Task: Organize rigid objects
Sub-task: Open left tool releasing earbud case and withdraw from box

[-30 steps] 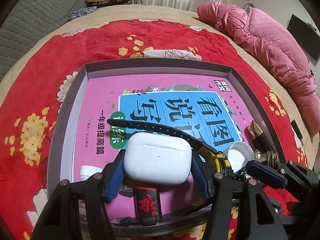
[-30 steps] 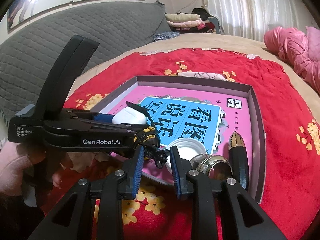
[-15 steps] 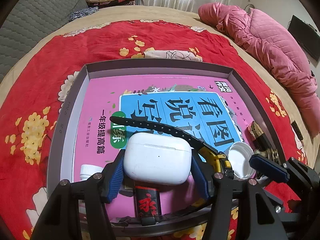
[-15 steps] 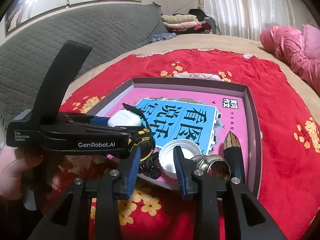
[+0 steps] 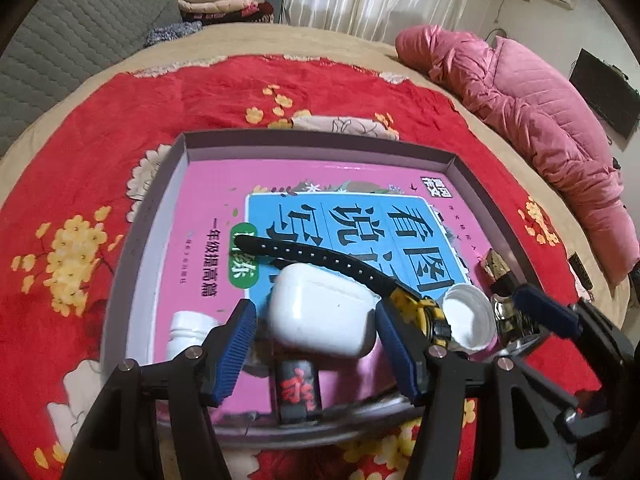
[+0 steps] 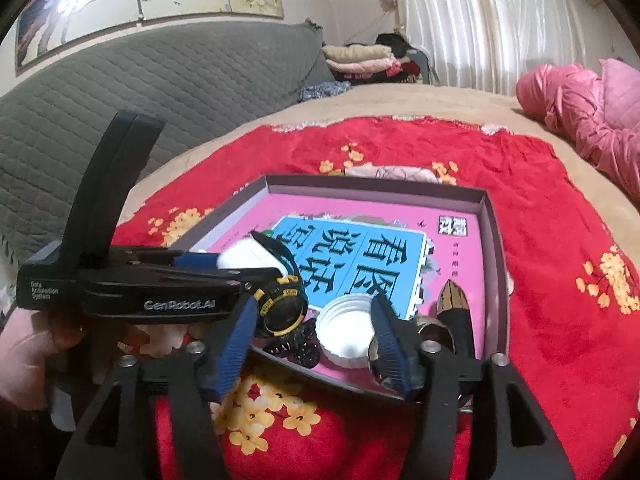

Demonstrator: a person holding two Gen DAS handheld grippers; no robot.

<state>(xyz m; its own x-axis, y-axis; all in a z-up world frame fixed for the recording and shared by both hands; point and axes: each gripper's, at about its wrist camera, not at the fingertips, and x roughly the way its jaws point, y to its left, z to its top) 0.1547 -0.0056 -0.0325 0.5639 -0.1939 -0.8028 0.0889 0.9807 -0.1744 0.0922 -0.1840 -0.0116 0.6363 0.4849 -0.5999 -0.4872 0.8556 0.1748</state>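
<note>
Since last frame: left claw has let go, its blue pads now stand wide of the white earbud case, which was pinched a moment ago; right claw has spread too, it was nearly closed before
Left claw: open wide, holding nothing, gap on both sides of the case
Right claw: open, empty, white bottle cap sits between its pads, can't tell if either pad touches it
Earbud case: blurry, over the pink workbook, can't tell if it's resting yet
Watch: black strap runs toward 10 o'clock from the case, yellow-and-black watch body at 3 o'clock of it
Other bits: small white bottle at 9 o'clock of the case, black tube with red writing at 6 o'clock
Right side: shiny metal ring-shaped thing and dark pointed object at 3 o'clock of the cap
Tray: grey shallow box holds all of it
Bed: red flowered blanket under the box, pink padded jacket at 2 o'clock
</note>
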